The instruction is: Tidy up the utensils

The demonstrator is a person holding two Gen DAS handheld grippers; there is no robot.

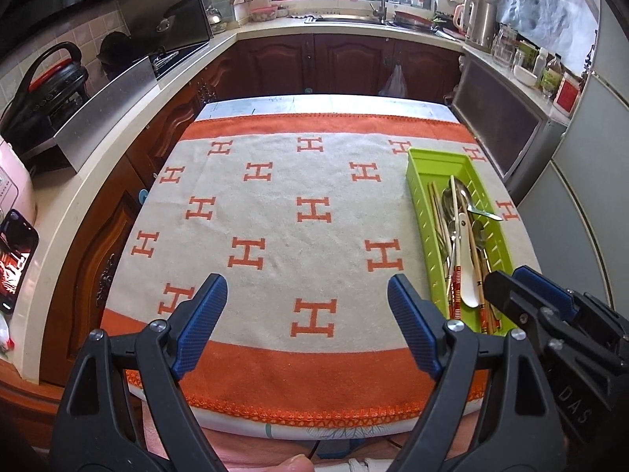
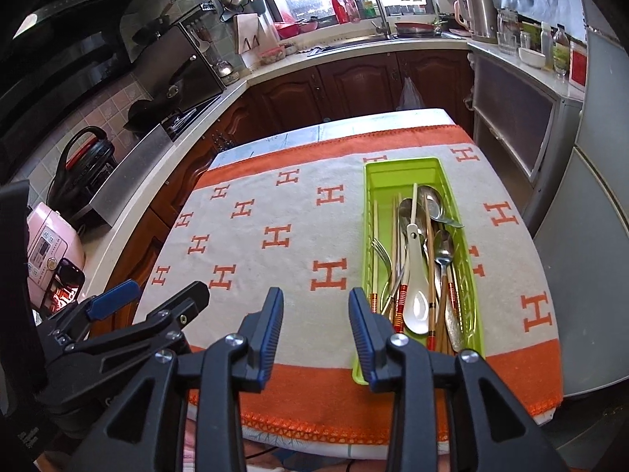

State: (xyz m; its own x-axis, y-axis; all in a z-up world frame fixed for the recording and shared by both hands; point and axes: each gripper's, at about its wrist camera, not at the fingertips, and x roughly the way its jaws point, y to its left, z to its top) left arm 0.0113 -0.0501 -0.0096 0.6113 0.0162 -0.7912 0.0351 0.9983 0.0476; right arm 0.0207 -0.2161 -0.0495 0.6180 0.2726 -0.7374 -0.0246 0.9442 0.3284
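Note:
A green utensil tray (image 1: 422,200) (image 2: 444,175) lies on the right side of the table. In it are metal spoons (image 2: 432,204), a fork (image 2: 383,253), a white ceramic spoon (image 2: 416,295) (image 1: 468,271) and several chopsticks (image 2: 395,228). One spoon (image 1: 477,206) rests over the tray's right rim. My left gripper (image 1: 306,314) is open and empty above the towel, left of the tray; it also shows in the right wrist view (image 2: 165,295). My right gripper (image 2: 316,326) is open and empty just left of the tray's near end; it also shows in the left wrist view (image 1: 519,283).
An orange and white towel with H marks (image 1: 310,212) covers the table. Counters run along the left and back, with a stove (image 1: 173,59), a sink (image 1: 354,17), a pink cooker (image 2: 51,247) and a phone (image 1: 13,259). A grey cabinet (image 2: 511,110) stands at the right.

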